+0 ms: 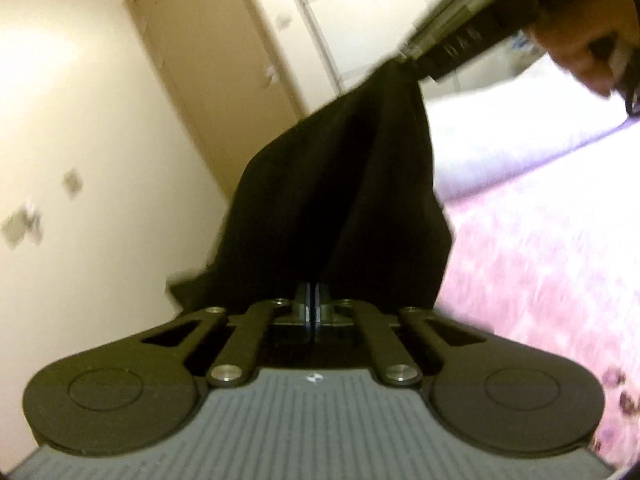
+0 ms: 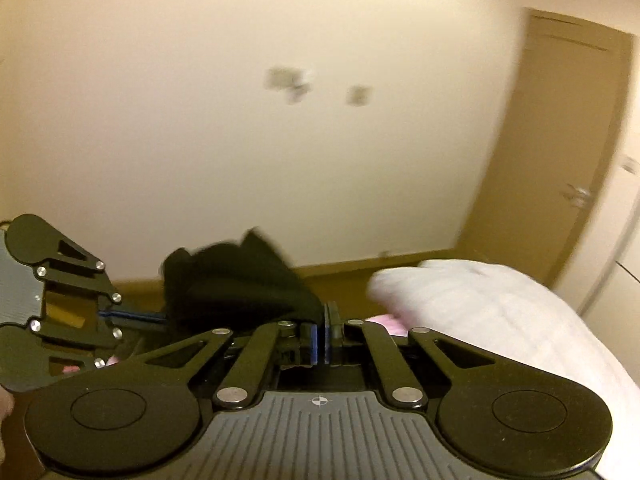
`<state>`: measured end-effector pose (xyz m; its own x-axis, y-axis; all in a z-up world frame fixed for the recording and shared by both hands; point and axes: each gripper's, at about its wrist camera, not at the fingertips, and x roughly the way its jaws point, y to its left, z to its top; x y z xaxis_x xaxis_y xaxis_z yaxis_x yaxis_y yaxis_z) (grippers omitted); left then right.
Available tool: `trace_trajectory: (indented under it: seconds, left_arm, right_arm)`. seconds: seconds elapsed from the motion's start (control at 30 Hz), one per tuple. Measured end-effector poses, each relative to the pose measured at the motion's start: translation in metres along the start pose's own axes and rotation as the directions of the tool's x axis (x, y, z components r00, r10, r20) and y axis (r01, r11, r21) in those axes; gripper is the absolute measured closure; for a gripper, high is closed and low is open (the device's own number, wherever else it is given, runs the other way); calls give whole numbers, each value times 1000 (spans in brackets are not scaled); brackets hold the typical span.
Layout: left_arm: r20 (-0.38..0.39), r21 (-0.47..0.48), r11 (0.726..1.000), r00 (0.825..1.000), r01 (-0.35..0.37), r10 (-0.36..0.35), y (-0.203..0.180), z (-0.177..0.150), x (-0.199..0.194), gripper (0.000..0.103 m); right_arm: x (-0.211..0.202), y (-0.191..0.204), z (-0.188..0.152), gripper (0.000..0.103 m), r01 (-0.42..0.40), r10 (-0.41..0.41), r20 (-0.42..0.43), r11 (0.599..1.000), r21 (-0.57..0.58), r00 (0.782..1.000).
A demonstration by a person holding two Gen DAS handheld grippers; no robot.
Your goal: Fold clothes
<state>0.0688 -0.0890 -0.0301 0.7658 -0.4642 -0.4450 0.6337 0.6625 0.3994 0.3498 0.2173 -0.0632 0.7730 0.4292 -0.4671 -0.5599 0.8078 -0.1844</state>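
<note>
A black garment (image 1: pixel 340 184) hangs stretched in the air between both grippers. In the left wrist view, my left gripper (image 1: pixel 313 296) is shut on its near edge, and the cloth rises to my right gripper (image 1: pixel 412 60) at the upper right, which pinches the far corner. In the right wrist view, my right gripper (image 2: pixel 326 316) has its blue pads pressed together on the edge of the black garment (image 2: pixel 240 288). My left gripper (image 2: pixel 160 316) comes in from the left, shut on the other side. The pictures are blurred.
Below lies a bed with a pink patterned sheet (image 1: pixel 540 264) and white bedding (image 2: pixel 480 312). A cream wall (image 2: pixel 280 140) and a brown door (image 2: pixel 556 152) stand behind. A person's hand (image 1: pixel 580 52) holds the right gripper.
</note>
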Motion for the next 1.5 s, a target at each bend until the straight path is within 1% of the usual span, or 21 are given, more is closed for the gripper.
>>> trace_trajectory:
  seconds: [0.1, 0.2, 0.27, 0.37, 0.47, 0.53, 0.6, 0.67, 0.77, 0.83, 0.93, 1.0, 1.07, 1.2, 1.3, 1.33, 1.37, 1.4, 1.43, 1.47, 1.5]
  left_arm:
    - [98, 50, 997, 993, 65, -70, -17, 35, -6, 103]
    - [171, 91, 982, 968, 168, -182, -54, 67, -14, 103]
    - [190, 116, 958, 941, 262, -280, -89, 80, -17, 103]
    - [205, 154, 906, 884, 394, -420, -141, 97, -22, 103]
    - [154, 167, 846, 835, 506, -529, -198, 100, -22, 102]
    - [106, 165, 820, 816, 549, -568, -234, 98, -23, 100]
    - [49, 141, 811, 814, 568, -579, -266, 94, -23, 98]
    - [-15, 115, 818, 825, 563, -565, -303, 93, -24, 96]
    - [-127, 72, 849, 849, 524, -513, -359, 85, -30, 93]
    - [-197, 12, 868, 853, 496, -484, -389, 87, -27, 86]
    - [-282, -45, 875, 834, 482, -474, -420, 81, -26, 79]
    - [-330, -24, 872, 820, 489, -468, -438, 78, -23, 74]
    - [-365, 14, 867, 810, 498, -459, -448, 69, -17, 67]
    - [-417, 84, 857, 799, 508, -433, -456, 30, -9, 57]
    - [-437, 122, 842, 790, 526, -430, -446, 8, 6, 51]
    - [-439, 132, 834, 786, 535, -435, -441, 2, 13, 50]
    - [-438, 143, 825, 782, 547, -443, -438, -5, 18, 47]
    - [-437, 154, 815, 779, 558, -450, -434, -12, 24, 45]
    - [-436, 166, 804, 774, 571, -459, -431, -18, 29, 44]
    - [-434, 180, 791, 769, 585, -470, -429, -25, 35, 44]
    - [-429, 194, 778, 765, 597, -480, -428, -31, 40, 44]
  right_arm:
    - [-47, -30, -4, 102, 101, -104, 28, 990, 101, 994]
    - [-101, -58, -20, 102, 206, -216, 26, 957, 206, 976]
    - [-139, -72, -35, 102, 277, -284, -13, 925, 260, 959]
    - [-197, -98, -81, 102, 379, -371, -96, 849, 368, 924]
    - [-258, -116, -132, 102, 464, -430, -183, 761, 453, 884]
    - [-308, -130, -175, 102, 520, -462, -245, 699, 490, 852]
    - [-353, -147, -223, 102, 560, -474, -306, 623, 546, 825]
    - [-389, -163, -272, 102, 588, -462, -369, 565, 578, 807]
    - [-436, -188, -354, 102, 630, -428, -464, 480, 611, 775]
    - [-467, -199, -406, 102, 656, -400, -521, 423, 625, 754]
    - [-509, -210, -475, 102, 697, -353, -601, 334, 635, 717]
    - [-534, -209, -510, 102, 722, -322, -647, 260, 641, 691]
    - [-546, -207, -533, 102, 734, -280, -680, 199, 649, 677]
    - [-548, -197, -548, 102, 733, -241, -692, 195, 652, 680]
    - [-539, -186, -540, 98, 775, -258, -730, 216, 594, 632]
    - [-537, -179, -539, 87, 798, -267, -752, 213, 564, 603]
    - [-536, -171, -538, 70, 820, -276, -772, 210, 533, 573]
    - [-537, -160, -537, 60, 837, -283, -788, 198, 510, 547]
    - [-538, -148, -538, 47, 844, -289, -793, 176, 507, 537]
    - [-540, -136, -538, 45, 850, -293, -798, 154, 505, 527]
    - [-539, -126, -540, 44, 848, -290, -798, 135, 513, 528]
